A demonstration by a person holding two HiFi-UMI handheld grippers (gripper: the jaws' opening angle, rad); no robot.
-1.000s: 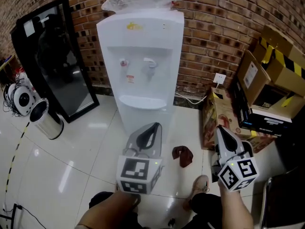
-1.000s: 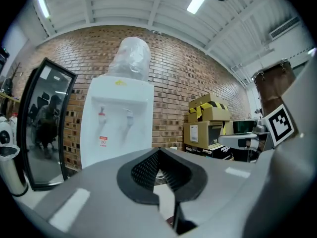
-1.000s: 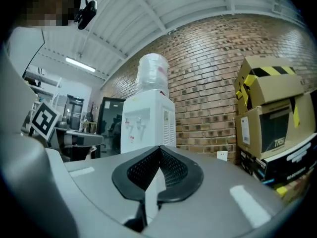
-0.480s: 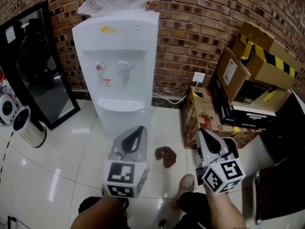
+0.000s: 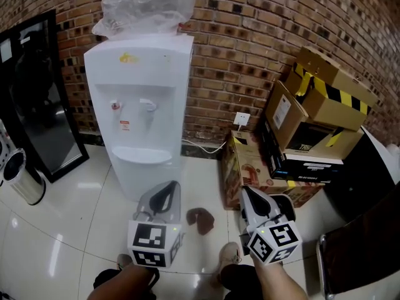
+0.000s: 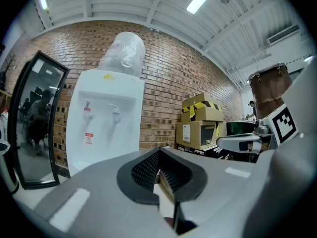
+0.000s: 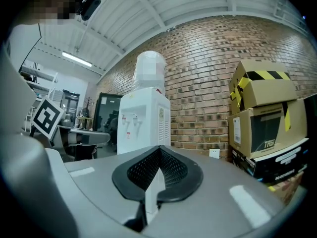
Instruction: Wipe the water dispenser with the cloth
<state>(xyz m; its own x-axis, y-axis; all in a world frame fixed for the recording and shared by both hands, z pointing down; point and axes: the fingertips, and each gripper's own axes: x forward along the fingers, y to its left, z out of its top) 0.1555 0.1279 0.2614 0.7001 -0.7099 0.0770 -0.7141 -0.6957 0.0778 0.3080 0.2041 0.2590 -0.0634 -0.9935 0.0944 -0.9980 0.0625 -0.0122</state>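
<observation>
Water bottle [image 5: 147,5]: top cut off by the upper edge of the head view.
Water dispenser [image 5: 140,105]: lower front partly covered by the left gripper [image 5: 169,187] in the head view.
Red label [image 5: 125,126]: print too small to be read.
Black-framed mirror [image 5: 34,99]: left side cut off by the picture's edge.
Dark chair [image 5: 362,242]: only partly shown at the lower right corner.

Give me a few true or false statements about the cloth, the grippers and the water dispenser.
1. The cloth lies on the floor tiles. True.
2. The right gripper holds the cloth. False: its jaws are shut on nothing.
3. The water dispenser stands against the brick wall. True.
4. The cardboard boxes stand left of the dispenser. False: they are to its right in the head view.
</observation>
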